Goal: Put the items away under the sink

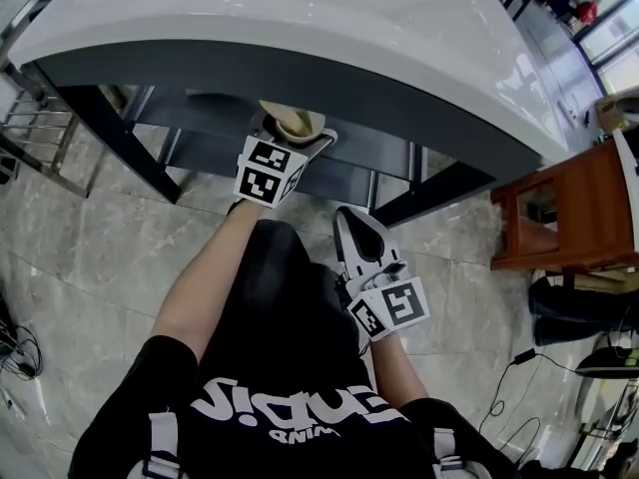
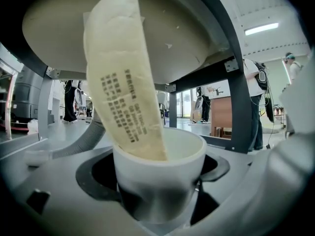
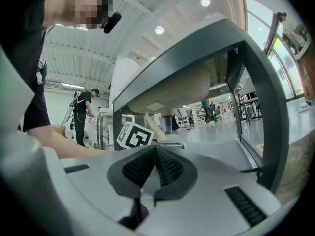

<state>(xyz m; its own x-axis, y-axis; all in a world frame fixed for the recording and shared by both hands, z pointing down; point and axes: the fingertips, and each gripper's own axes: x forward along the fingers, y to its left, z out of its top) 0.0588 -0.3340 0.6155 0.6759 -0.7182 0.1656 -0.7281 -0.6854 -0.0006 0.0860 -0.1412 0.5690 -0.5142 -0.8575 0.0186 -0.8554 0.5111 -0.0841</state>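
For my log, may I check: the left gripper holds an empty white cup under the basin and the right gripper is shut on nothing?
The white cup is not empty: the left gripper view shows a cream tube standing in it. Otherwise yes: the left gripper holds it under the basin, and the right gripper is shut on nothing.

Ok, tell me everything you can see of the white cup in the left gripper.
The white cup is plain, glossy, with a thick rounded rim, maybe ceramic. It stands upright, clamped between the jaws of the left gripper, under the sink basin. A cream tube with dark print leans inside it, jutting above the rim. No handle shows.
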